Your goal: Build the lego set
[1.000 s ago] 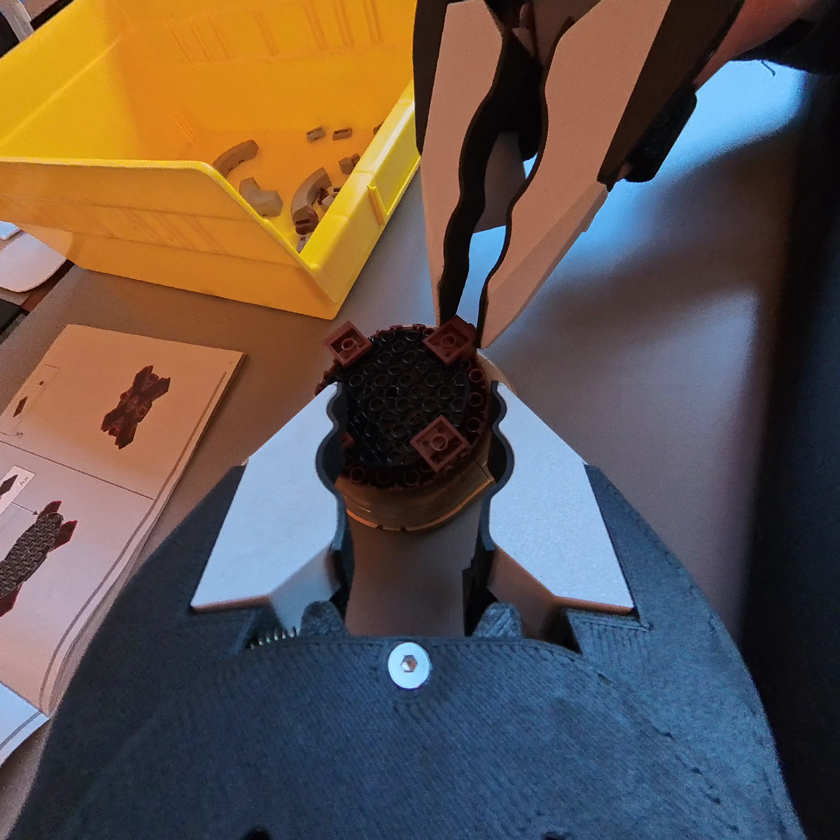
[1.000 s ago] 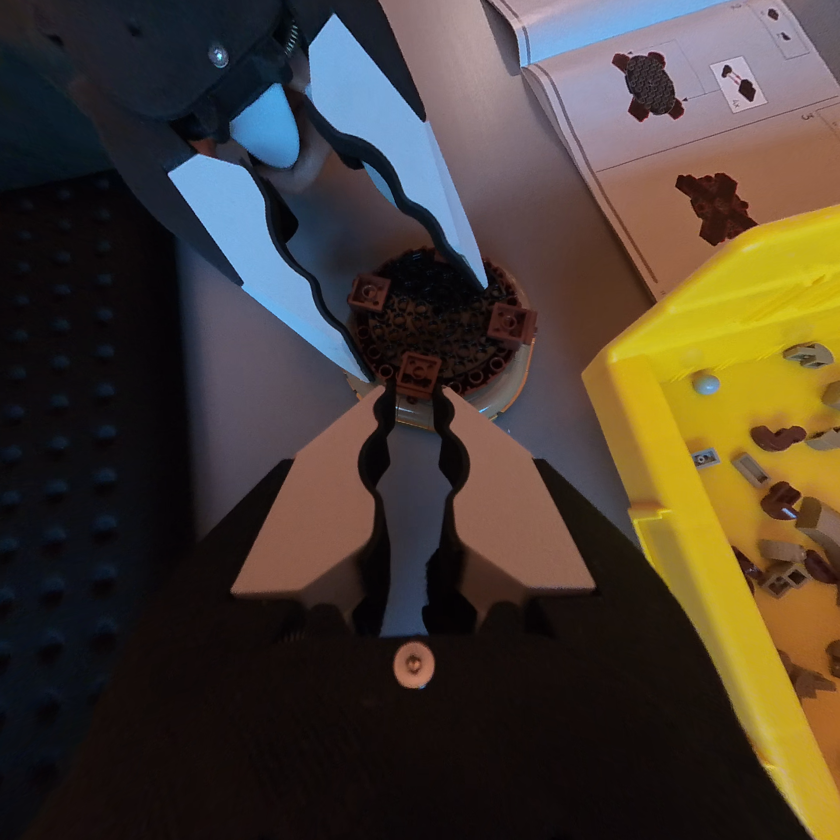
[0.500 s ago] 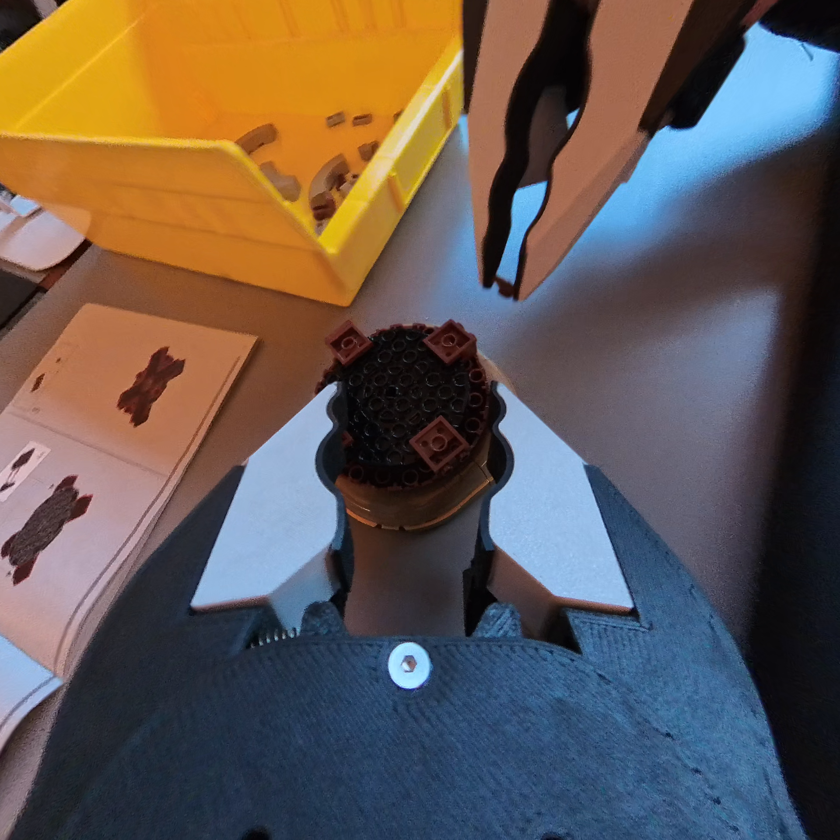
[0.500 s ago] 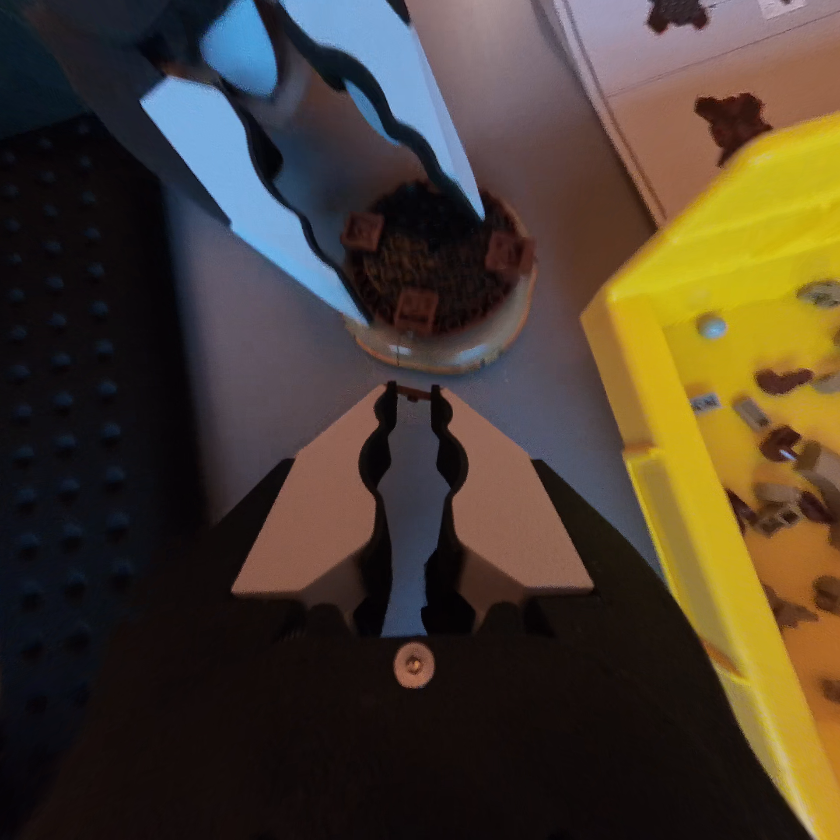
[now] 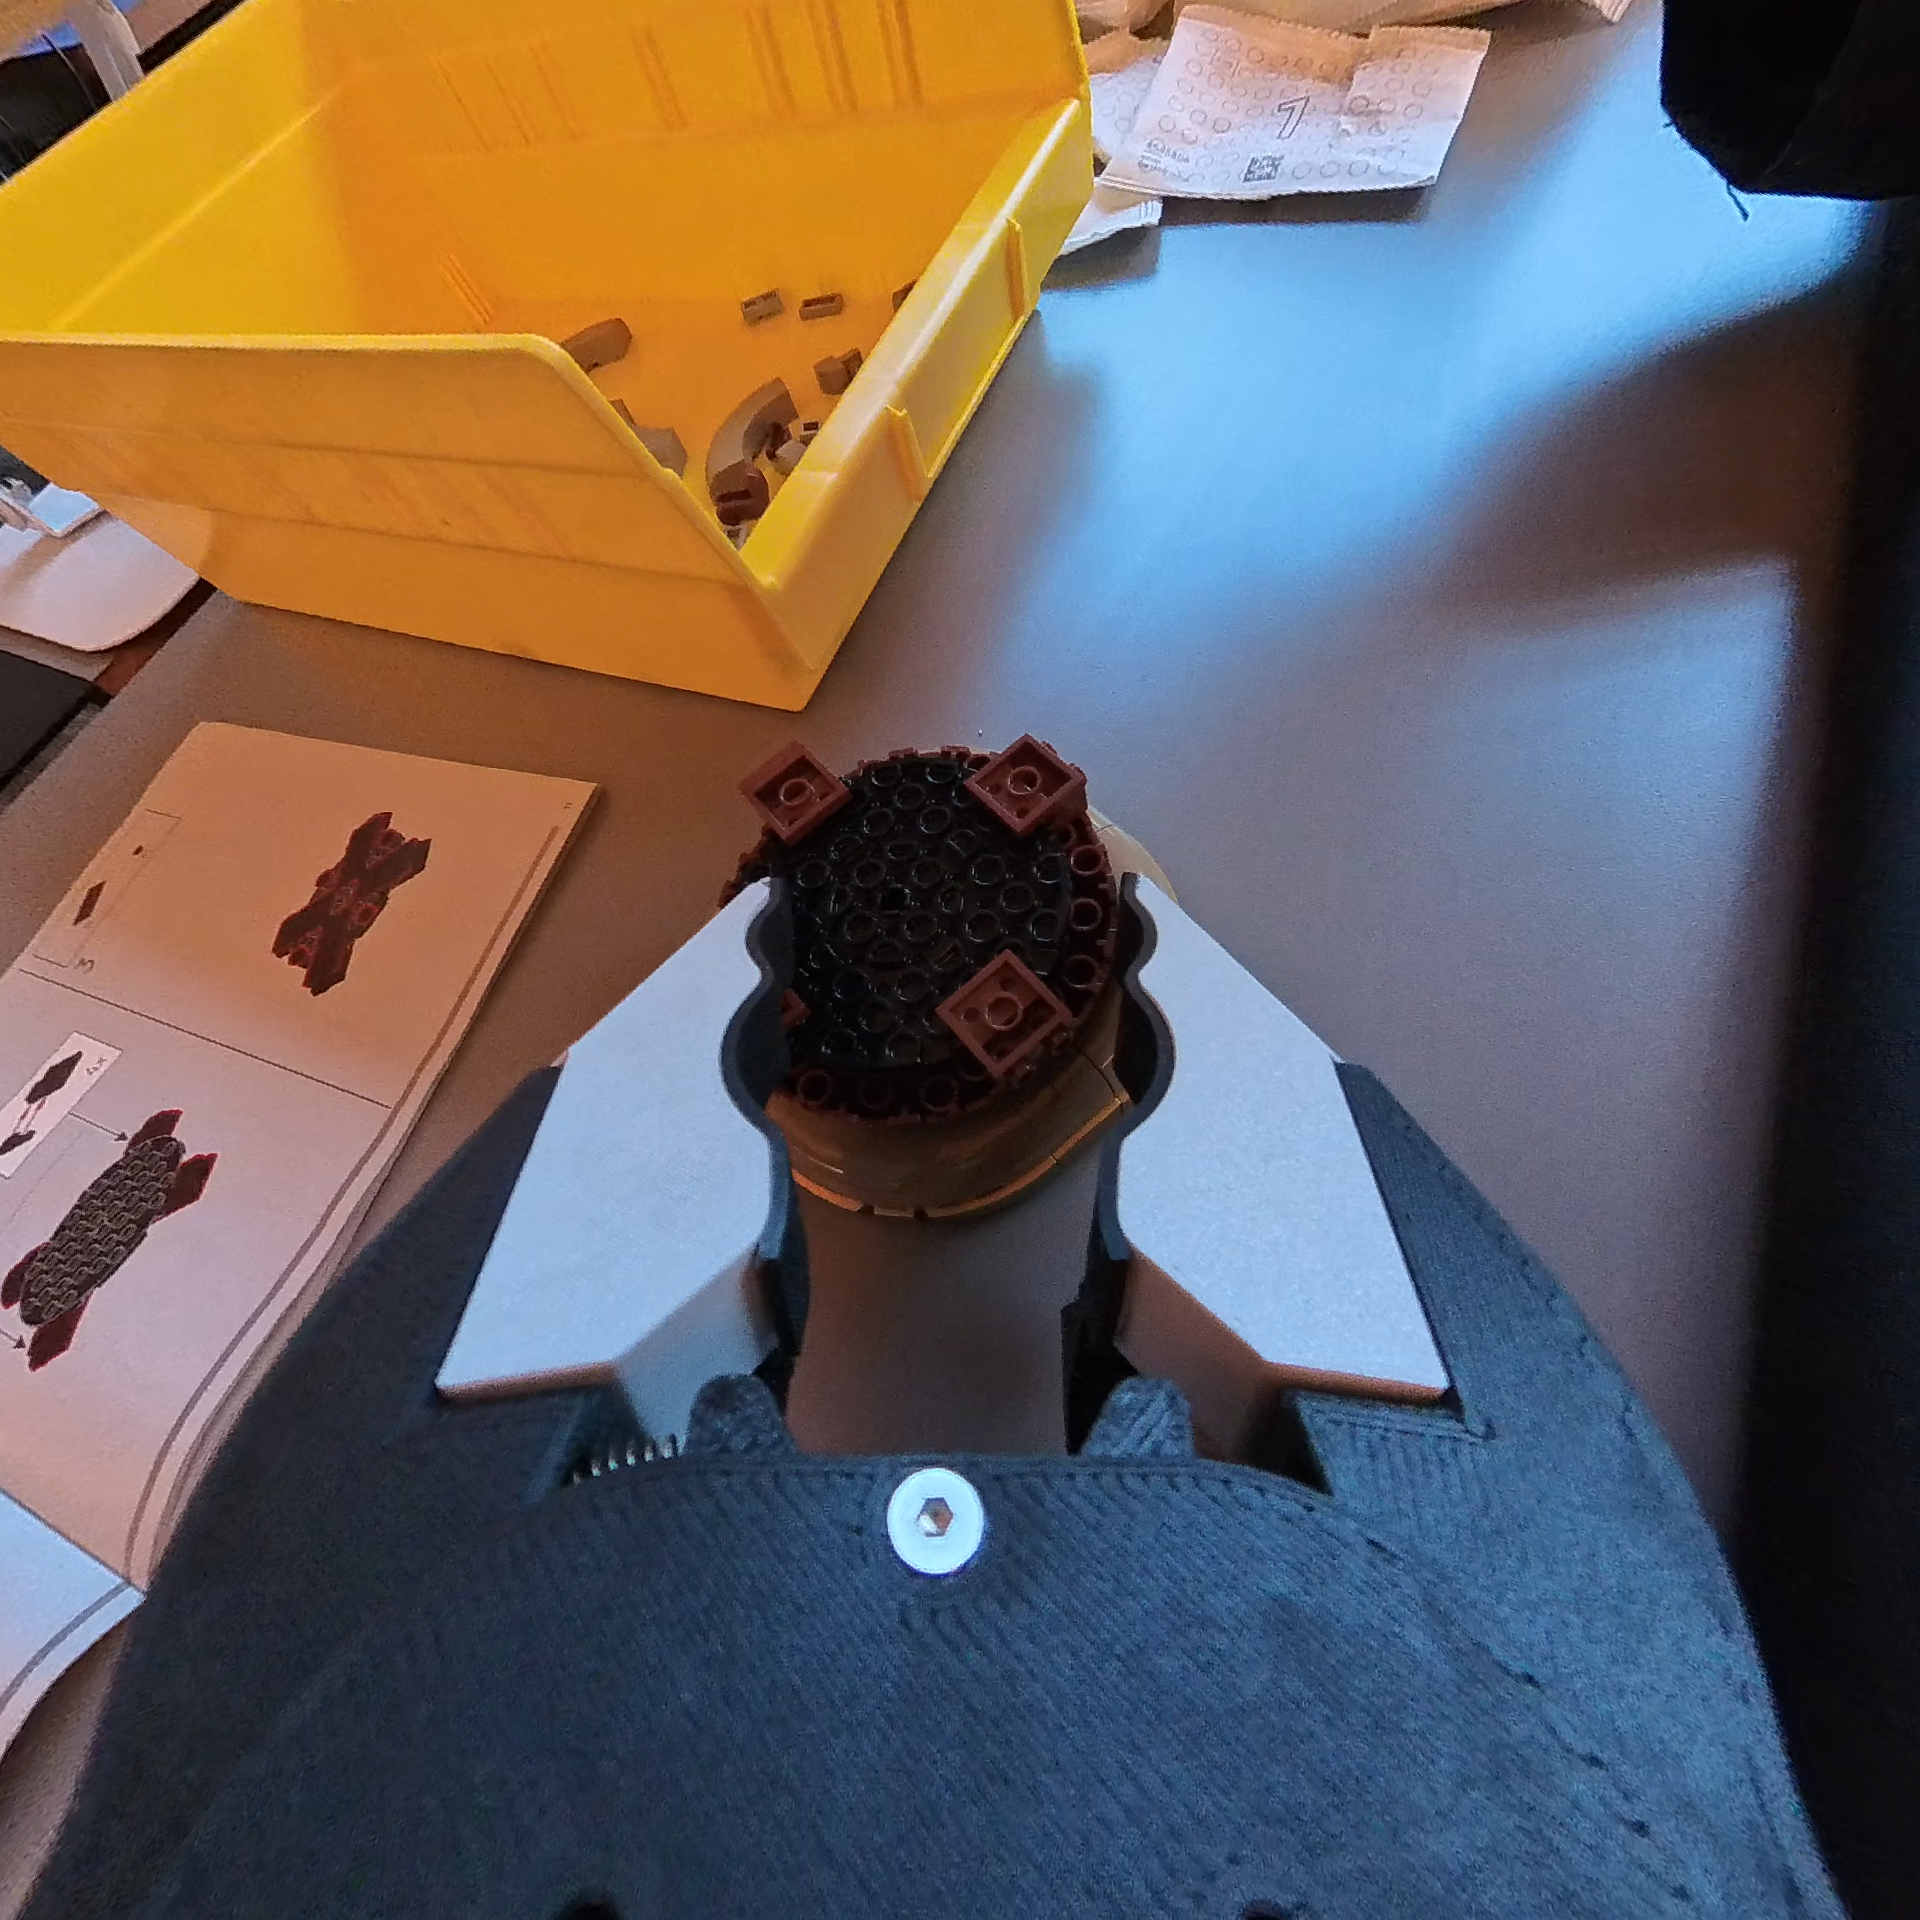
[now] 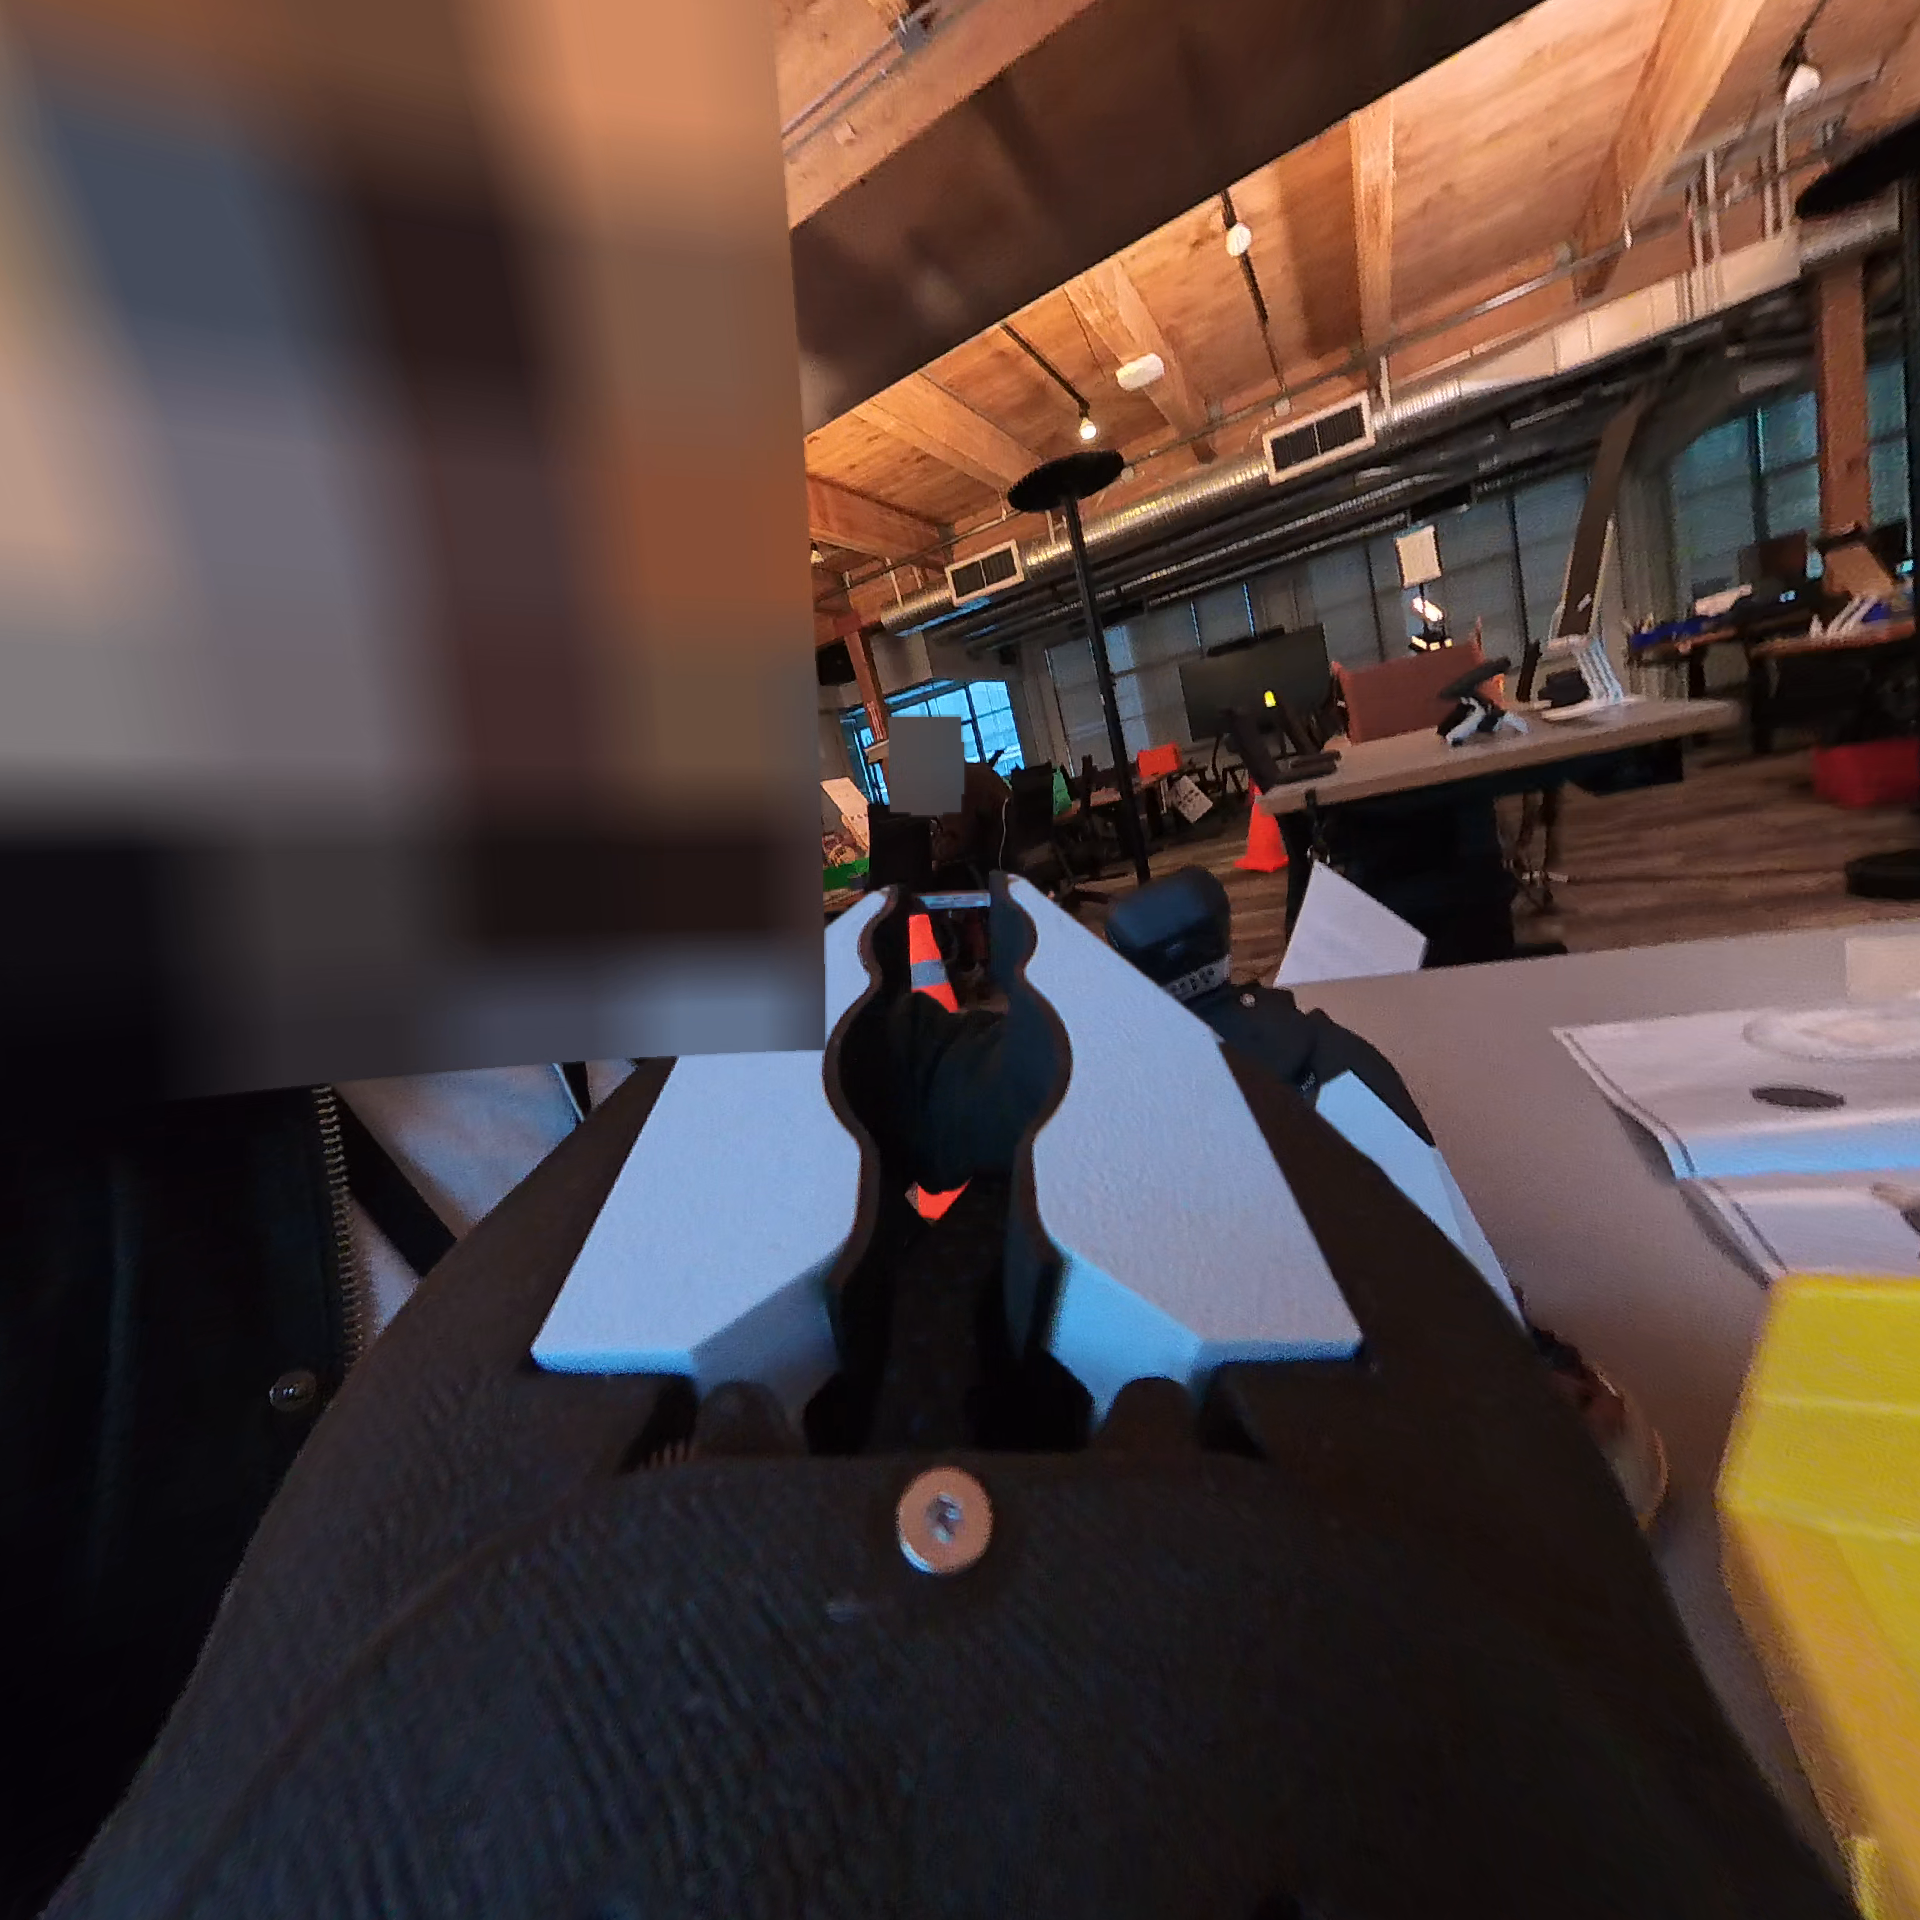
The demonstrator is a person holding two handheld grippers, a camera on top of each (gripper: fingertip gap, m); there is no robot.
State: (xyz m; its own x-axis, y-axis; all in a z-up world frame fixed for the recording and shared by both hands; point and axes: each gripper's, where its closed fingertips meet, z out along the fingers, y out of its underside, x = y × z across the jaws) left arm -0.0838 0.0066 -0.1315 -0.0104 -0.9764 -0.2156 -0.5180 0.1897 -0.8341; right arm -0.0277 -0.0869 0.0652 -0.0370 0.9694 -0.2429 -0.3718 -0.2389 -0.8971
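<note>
My left gripper (image 5: 940, 904) is shut on the round lego build (image 5: 914, 935), a black studded disc on a tan ring that rests on the grey table (image 5: 1403, 727). Three reddish-brown square bricks (image 5: 1003, 1013) sit on its rim. My right gripper (image 6: 948, 904) is lifted off the table and points level into the room. Its jaws stand nearly closed, with a small thin flat piece (image 6: 951, 900) between the tips. The right gripper does not show in the left wrist view.
A yellow bin (image 5: 416, 468) with several loose grey and brown pieces stands at the far left; its corner shows in the right wrist view (image 6: 1829, 1507). An open instruction booklet (image 5: 260, 987) lies left of the build. Paper bags (image 5: 1288, 104) lie at the back. My hands' fingertips stand some 20 centimetres from each other.
My right gripper has drawn back from the build, left a brown brick on its rim, and swung up to face the room. The left gripper still holds the build in place.
</note>
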